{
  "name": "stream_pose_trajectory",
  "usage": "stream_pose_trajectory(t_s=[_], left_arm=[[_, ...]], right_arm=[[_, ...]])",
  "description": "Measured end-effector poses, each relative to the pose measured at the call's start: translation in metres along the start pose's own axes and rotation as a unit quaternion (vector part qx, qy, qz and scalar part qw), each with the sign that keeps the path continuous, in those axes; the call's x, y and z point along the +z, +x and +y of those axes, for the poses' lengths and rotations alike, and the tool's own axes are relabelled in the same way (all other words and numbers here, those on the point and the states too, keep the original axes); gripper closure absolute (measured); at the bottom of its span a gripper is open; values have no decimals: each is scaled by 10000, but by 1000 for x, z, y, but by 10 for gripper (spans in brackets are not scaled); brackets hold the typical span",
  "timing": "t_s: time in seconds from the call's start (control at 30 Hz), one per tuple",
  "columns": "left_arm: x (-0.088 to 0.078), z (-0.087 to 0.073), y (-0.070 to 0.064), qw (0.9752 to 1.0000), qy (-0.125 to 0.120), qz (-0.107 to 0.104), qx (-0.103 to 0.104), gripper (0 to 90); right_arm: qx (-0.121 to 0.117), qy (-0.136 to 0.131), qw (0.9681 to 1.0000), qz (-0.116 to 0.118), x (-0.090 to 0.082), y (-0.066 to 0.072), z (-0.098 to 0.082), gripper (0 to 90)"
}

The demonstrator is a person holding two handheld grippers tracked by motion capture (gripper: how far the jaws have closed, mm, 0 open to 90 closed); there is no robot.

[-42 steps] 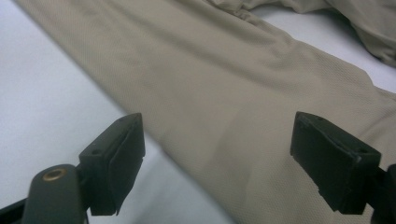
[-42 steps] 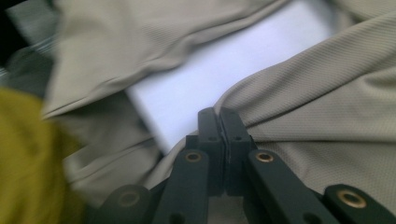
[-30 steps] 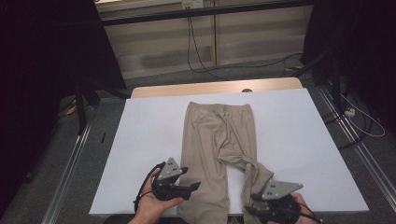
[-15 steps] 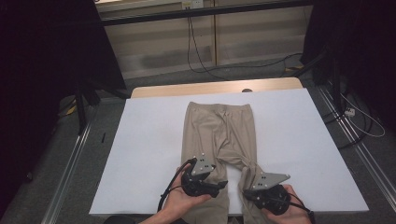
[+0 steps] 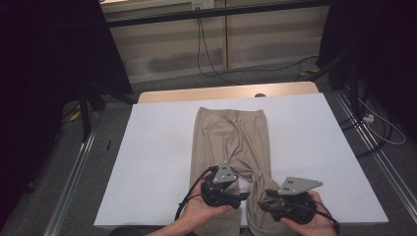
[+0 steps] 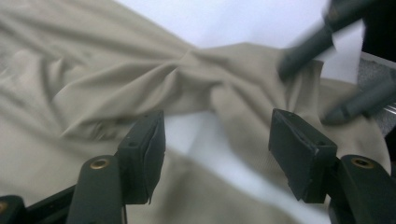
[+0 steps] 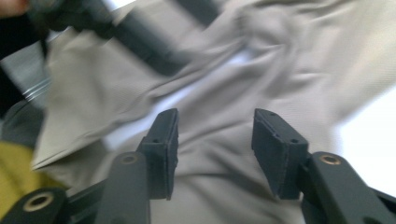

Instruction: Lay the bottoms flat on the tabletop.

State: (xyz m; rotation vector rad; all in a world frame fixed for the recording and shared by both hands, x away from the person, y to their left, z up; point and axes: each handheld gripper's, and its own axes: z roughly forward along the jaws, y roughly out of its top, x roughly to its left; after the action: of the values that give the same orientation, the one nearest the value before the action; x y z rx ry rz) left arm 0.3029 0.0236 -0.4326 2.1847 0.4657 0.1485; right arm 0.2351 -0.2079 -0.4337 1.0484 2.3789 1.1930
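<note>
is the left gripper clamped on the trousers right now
No: in the left gripper view the left gripper has its jaws standing apart above the beige trousers, with no cloth pinched between them.

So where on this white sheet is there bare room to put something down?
Two wide bare strips of the white sheet: one left of the beige trousers to the sheet's left edge, one right of them to the right edge. It is crowded at the near edge, where the left tongs and right tongs hover over the trouser legs.
</note>
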Motion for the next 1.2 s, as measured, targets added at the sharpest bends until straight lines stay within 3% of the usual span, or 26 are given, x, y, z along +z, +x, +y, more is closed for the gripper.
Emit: stream_pose_trajectory(t_s=[0.07,0.13,0.2,0.3,0.33,0.43,0.57,0.6,0.63,0.67,0.73,0.77,0.97,1.2], left_arm=[[7,2,-2,10000,59,-64,31,383],[14,3,-4,9998,117,-161,13,464],[21,3,-5,9994,265,-218,-58,625],[24,-1,0,9988,403,-256,-96,854],[24,-3,1,9987,420,-269,-138,878],[18,-6,5,9982,502,-253,-205,890],[6,-13,7,9980,521,-246,-244,891],[4,-15,8,9981,514,-224,-266,891],[2,-17,9,9980,534,-199,-274,891],[0,-18,10,9979,528,-198,-327,890],[-3,-19,13,9979,489,-172,-388,890],[-4,-19,15,9978,467,-166,-435,890],[5,-13,20,9977,409,-119,-524,890],[13,-13,23,9965,524,191,-615,891]], right_arm=[[113,-74,9998,-144,-6,-12,0,564],[269,-122,9989,-371,-8,-28,0,618],[386,-94,9980,-501,-5,-43,2,678],[557,1,9961,-684,7,-64,10,692],[582,44,9957,-724,13,-69,13,692],[610,208,9953,-719,35,-80,20,646],[421,526,9941,-848,61,-78,23,657],[386,484,9940,-904,61,-78,24,728],[356,507,9942,-878,61,-78,24,858],[353,506,9939,-911,60,-78,24,885],[329,520,9936,-949,60,-80,24,899],[266,528,9921,-1110,59,-81,24,900],[458,272,9876,-1480,44,-105,29,900],[492,72,9821,-1815,48,-135,38,897]])
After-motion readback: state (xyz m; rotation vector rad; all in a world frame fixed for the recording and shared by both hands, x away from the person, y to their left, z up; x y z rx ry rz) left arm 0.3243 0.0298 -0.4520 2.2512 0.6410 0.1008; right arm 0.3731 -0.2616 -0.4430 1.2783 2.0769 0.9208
